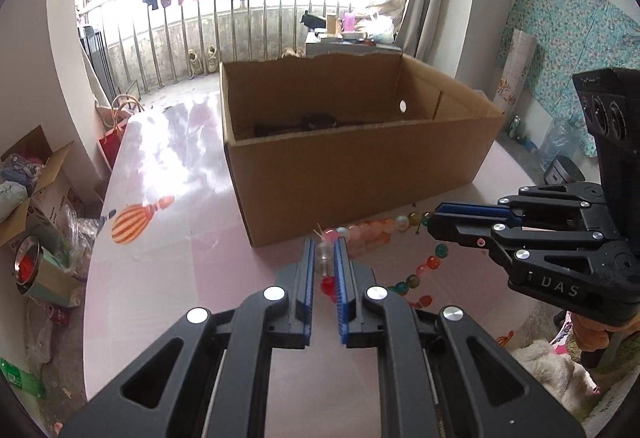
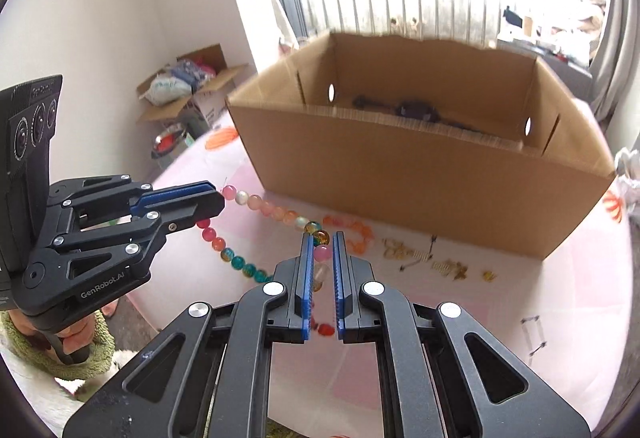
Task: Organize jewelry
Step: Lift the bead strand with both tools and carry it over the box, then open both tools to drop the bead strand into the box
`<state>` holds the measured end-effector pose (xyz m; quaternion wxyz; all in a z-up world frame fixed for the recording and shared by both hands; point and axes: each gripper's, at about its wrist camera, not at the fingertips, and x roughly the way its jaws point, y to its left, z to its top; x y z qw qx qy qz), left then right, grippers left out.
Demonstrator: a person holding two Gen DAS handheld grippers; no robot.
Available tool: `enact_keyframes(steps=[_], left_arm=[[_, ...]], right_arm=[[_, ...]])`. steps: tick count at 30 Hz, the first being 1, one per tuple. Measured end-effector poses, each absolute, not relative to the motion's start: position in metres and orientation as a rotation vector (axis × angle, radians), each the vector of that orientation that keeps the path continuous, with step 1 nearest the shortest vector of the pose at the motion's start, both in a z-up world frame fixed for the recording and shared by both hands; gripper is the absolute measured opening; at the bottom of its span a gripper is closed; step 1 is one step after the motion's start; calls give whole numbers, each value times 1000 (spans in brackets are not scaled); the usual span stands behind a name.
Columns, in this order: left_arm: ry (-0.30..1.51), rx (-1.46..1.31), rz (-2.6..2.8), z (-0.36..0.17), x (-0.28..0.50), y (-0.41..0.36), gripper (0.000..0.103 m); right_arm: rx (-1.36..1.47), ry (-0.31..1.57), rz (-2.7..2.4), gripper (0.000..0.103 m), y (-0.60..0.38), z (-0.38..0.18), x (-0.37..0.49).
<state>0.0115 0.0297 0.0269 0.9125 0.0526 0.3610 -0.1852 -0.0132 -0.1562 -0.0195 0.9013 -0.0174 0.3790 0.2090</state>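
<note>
- Left wrist view: the left gripper pinches the bead necklace between narrowed jaws, a clear bead right at the fingertips. The strand runs to the right, where the right gripper grips its far end, and sags in a loop between them. The cardboard box sits just ahead.
- Right wrist view: the right gripper clamps a pink bead; the left gripper holds the other end. Light, limp and slippery — glass-like beads may roll, so grip on a bead, not the thread. Small gold pieces lie ahead to the right.
</note>
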Motion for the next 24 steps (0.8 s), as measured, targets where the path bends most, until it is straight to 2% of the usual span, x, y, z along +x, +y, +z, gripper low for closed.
enact_keyframes(steps=[7,11,15,24], left_arm=[[557,147,-417,93,30,18,9],[527,158,-421,111,64,12,9],[610,184,-420,102,115,3,9],[846,311,-375,38,181,-8,10]], right_arm=[[-77,585,462,7,-160,49,0],[-96,555,478,7,-163,70,40],[-55,683,513,7,-165,57,100],[59,1131,563,7,-155,-23,194]])
